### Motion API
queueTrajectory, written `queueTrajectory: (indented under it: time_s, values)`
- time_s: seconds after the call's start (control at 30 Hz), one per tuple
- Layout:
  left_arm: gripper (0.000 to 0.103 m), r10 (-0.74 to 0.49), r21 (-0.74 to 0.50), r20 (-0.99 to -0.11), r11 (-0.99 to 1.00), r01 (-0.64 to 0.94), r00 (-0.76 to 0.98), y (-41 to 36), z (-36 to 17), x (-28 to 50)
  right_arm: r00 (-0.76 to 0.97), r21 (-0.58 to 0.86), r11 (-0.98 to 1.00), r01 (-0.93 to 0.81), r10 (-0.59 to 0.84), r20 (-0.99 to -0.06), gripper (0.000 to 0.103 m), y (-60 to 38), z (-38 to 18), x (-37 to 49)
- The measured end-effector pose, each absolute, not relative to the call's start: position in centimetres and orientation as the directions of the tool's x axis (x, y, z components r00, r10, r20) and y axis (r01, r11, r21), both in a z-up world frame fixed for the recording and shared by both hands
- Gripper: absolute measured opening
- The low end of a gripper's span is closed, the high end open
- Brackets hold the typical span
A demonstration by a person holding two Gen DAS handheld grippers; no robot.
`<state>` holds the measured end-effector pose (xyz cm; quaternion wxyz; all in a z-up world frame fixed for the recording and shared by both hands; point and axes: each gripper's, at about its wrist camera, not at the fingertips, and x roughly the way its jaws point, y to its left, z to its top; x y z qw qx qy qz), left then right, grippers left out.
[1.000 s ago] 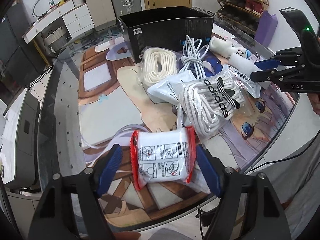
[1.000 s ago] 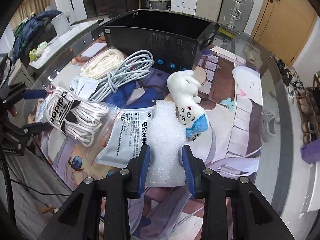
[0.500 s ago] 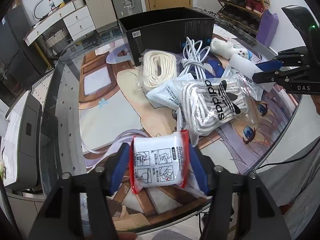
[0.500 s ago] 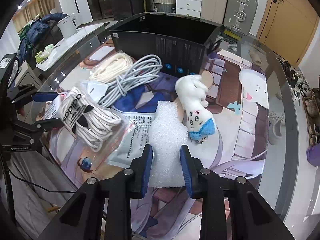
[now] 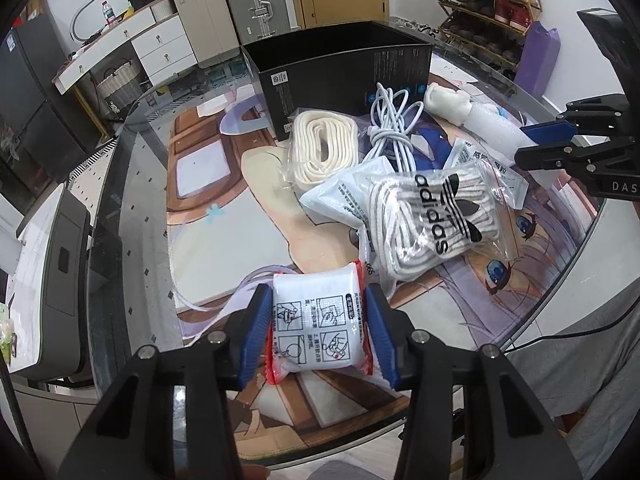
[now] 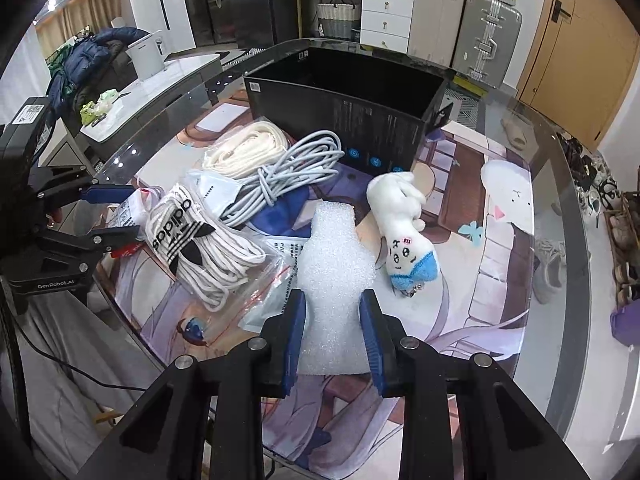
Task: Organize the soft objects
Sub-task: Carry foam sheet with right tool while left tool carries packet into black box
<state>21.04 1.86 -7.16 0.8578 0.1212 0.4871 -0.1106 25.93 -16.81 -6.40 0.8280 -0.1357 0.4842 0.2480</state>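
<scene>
Left gripper (image 5: 318, 330): the two blue-padded fingers are closed against the left and right edges of a red-edged white tissue pack (image 5: 318, 326). The pack sits squarely between the pads, its printed instruction panels facing the camera. It is held near the front edge of the glass table (image 5: 128, 216), above the printed anime mat (image 5: 224, 208).

Right gripper (image 6: 334, 336): the fingers are pressed onto the lower sides of a white foam piece (image 6: 334, 280). The foam extends forward from the pads and narrows toward its far end. It partly covers a grey printed pouch (image 6: 262, 312) below it.

Items on the mat, right wrist view:
- A plush toy (image 6: 402, 232) with a blue bow lies just beside the foam, to its right.
- A clear bag of white adidas laces (image 6: 200, 248) lies to the left of the foam.
- A coiled grey-white cable (image 6: 288, 170) lies beyond the laces, touching the front wall of the black box.
- A bundle of cream flat laces (image 6: 244, 150) lies left of the cable.
- An open black box (image 6: 344, 112) stands at the far side of the mat, behind all of these items.

In the left wrist view, the adidas bag lies just beyond the tissue pack, to the right.
</scene>
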Motion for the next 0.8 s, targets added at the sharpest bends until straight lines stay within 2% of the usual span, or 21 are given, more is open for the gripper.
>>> queueTrajectory:
  time_s: [0.5,0.8]
  values:
    - [0.047,-0.062,0.147,-0.810,0.941,0.305,0.583,0.7,-4.3,21.0,0.456,0.027,0.832,-0.555,0.331,-0.826,0.028,-16.1,-3.9,25.6]
    - [0.047,-0.097,0.117,-0.778,0.948,0.295,0.621,0.0,-1.7,23.5,0.510,0.035,0.839,-0.543,0.362,-0.780,0.028,-14.9,-1.3,27.2]
